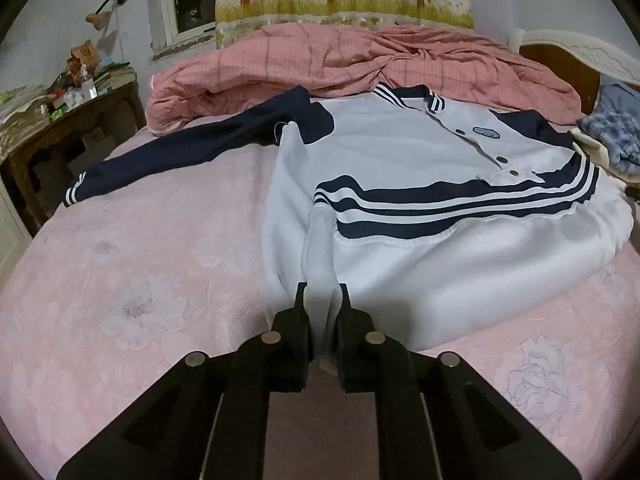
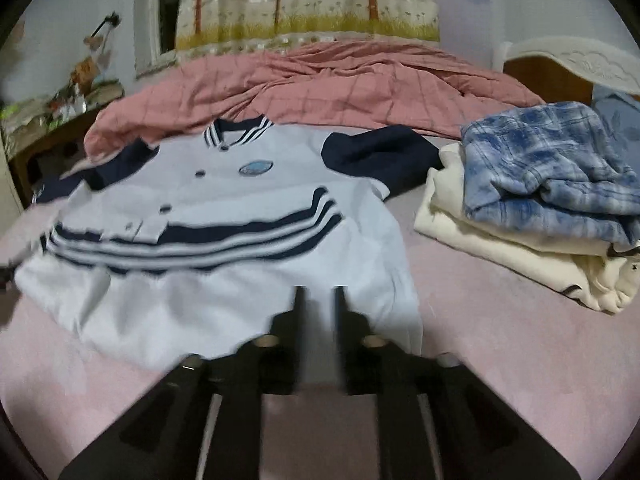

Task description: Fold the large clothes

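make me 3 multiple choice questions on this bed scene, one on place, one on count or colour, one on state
1. Where is the stack of folded clothes relative to the jacket in the right wrist view?
A. to its right
B. on top of it
C. under it

2. What colour are the jacket's sleeves?
A. red
B. navy
C. green

3. What is the left gripper doing?
A. hanging open above the bed
B. pinching white jacket fabric
C. holding the quilt

Answers:
1 A, the stack lies on the pink bed sheet right of the jacket.
2 B, both sleeves are dark navy.
3 B, a ridge of white fabric runs between its fingers.
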{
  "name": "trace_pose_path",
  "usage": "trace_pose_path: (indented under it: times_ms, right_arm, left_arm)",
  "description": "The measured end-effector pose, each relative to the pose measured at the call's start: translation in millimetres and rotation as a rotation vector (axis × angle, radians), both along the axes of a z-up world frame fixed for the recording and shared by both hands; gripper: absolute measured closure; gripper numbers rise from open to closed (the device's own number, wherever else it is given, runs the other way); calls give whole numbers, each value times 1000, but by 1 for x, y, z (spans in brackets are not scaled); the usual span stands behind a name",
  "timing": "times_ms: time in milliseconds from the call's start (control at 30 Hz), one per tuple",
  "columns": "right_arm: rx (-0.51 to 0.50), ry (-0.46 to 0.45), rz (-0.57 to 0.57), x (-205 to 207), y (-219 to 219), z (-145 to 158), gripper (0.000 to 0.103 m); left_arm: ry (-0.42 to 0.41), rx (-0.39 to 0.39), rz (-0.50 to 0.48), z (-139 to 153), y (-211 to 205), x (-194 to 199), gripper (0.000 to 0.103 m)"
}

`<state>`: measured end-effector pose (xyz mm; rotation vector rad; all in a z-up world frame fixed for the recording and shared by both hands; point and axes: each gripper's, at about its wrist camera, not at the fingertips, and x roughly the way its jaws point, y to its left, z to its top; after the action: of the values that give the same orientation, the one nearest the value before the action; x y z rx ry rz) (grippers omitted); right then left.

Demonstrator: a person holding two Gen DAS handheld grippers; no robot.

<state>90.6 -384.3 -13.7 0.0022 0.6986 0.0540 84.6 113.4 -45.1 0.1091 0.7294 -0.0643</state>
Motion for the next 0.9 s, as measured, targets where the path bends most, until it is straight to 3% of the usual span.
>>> trace_pose_path:
  times_ms: [67, 167, 233, 400, 567, 667, 700, 767, 833, 867, 900]
  right_arm:
    - [-12, 22, -47, 13, -9, -4, 58]
    - [38, 179, -46, 24, -24, -31, 66]
    - [50, 179, -41, 13, -28, -32, 70]
    - [-38, 178, -8, -12, -18, -36, 70]
    - [-30, 193, -14, -42, -20, -40, 72]
    - [-37, 148, -12, -55, -22, -38, 72]
    - [-32, 138, -14, -54, -22, -36, 72]
    - [-41, 96, -30, -55, -18, -27, 71]
    - [-41, 32, -14, -61, -11, -14, 71]
    - [-45, 3, -1, -64, -6, -7, 70]
    - [-59, -32, 13, -69, 1, 4, 61]
  left_arm:
    - [1, 11, 7, -1, -1, 1, 91]
    - [6, 23, 23, -2, -1, 2, 88]
    - [3, 15, 22, -2, 1, 2, 88]
    - [10, 4, 32, -3, 4, 0, 86]
    - [23, -20, 37, -3, 8, 1, 80]
    - [3, -12, 30, -1, 6, -3, 79]
    - [-19, -3, 29, 2, 5, -6, 75]
    - [-74, 11, 17, 11, 0, -16, 51]
    - [-151, 25, -1, 24, -6, -33, 36]
    - [-179, 22, -25, 30, -10, -42, 36]
    - [-186, 20, -48, 33, -14, -48, 36]
